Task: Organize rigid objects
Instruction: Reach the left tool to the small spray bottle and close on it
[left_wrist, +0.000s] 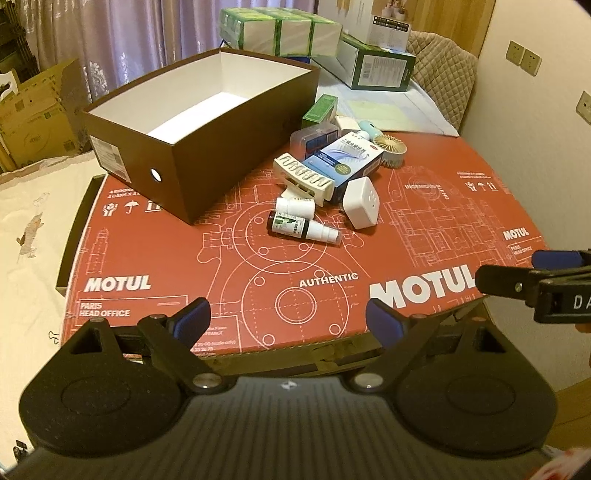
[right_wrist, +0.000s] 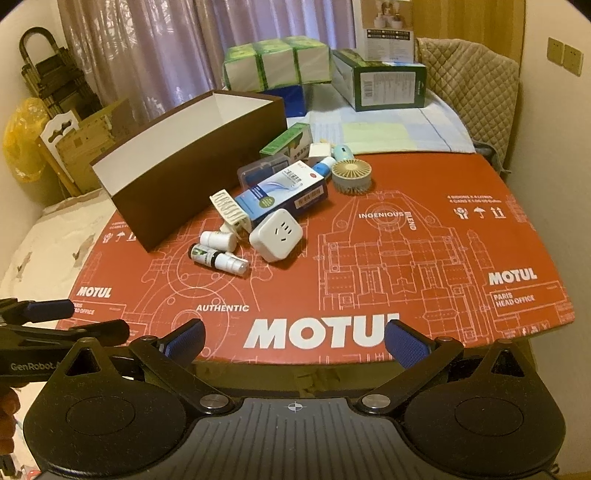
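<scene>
— Left gripper (left_wrist: 288, 319) and right gripper (right_wrist: 293, 338) both hang at the near edge of the red board (right_wrist: 424, 288), fingers spread wide, nothing between them. Which one should go first?

— I think the right. The plug (right_wrist: 276, 234) is the nearest piece of the pile, beside the box (left_wrist: 192, 122), and it leans. Take it across its flat sides, then lift it over the brown wall.

— And the bottles (left_wrist: 303, 225)?

— They are round and may roll, so close on them across the body.

— What differs between the views?

— Only the left view shows the box floor, white and bare. The right view shows the plug's socket face clearly.
</scene>
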